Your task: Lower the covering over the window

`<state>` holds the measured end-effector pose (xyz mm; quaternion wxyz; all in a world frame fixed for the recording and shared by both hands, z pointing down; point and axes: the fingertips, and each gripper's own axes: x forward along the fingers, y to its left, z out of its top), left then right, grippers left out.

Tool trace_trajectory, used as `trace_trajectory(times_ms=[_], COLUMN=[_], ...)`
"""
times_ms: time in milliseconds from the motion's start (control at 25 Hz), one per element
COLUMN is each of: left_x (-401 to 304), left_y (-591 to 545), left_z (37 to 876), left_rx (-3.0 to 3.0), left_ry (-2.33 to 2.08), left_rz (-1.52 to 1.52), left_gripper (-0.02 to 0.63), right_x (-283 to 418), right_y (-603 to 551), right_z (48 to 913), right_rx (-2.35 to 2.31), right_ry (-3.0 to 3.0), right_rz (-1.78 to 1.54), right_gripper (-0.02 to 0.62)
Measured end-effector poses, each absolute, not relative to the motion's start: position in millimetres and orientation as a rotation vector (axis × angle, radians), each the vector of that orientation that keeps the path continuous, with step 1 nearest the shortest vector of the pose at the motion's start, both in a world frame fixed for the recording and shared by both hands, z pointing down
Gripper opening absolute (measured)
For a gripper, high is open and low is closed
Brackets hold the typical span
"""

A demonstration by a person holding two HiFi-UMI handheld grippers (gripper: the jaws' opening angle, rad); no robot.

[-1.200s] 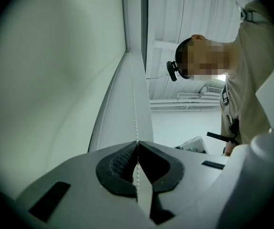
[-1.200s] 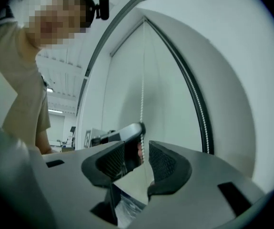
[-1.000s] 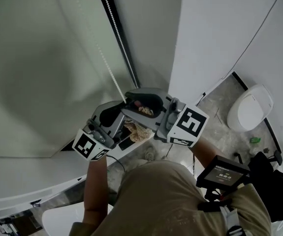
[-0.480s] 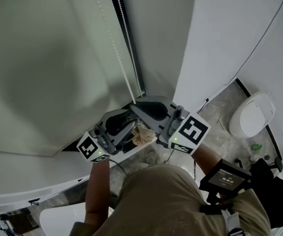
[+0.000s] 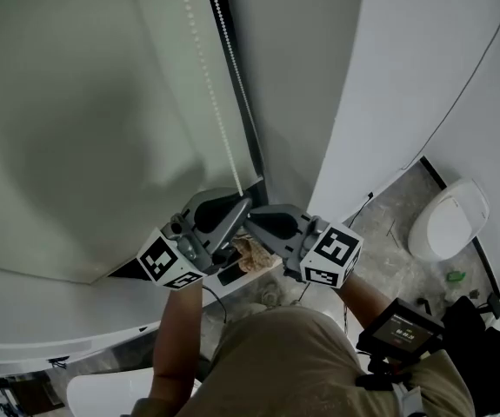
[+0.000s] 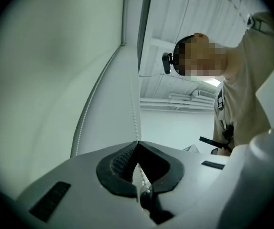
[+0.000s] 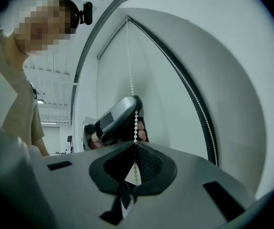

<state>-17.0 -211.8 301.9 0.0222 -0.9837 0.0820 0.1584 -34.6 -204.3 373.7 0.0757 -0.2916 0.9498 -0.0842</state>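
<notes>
Left gripper, right gripper tip-to-tip, pinching bead chain

The head view is softly and evenly lit with a cool greenish cast: a broad, blurry-edged shadow darkens the middle of the blind, while the white wall on the right is brightest, without hard glare. Both gripper views are fisheye, black at the corners, with straight lines bowed toward the rim, and a ceiling light glows behind the person, whose front is in shade. The near grey bodies of the left hand-held gripper and right hand-held gripper look slightly soft, yet single beads of the bead chain stay distinct.
</notes>
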Motion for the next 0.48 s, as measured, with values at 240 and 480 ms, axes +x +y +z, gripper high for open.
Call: trace_trajectory(times_ms=[240, 480], left_x=[-34.9, -23.9], left_y=[-218.3, -194.7], left_z=[320.6, 382.1], left_rx=[-3.014, -3.144], left_ry=[0.353, 0.287], left_rz=[0.468, 0.385], left_gripper=[0.017, 0.017], right_x=[-18.7, -18.5], right_y=[-196.7, -200.9], right_z=[345.3, 304.3], right_rx=[-0.85, -0.889], right_ry=[2.763, 2.735], right_rz=[-0.07, 0.026], right_gripper=[0.132, 0.13])
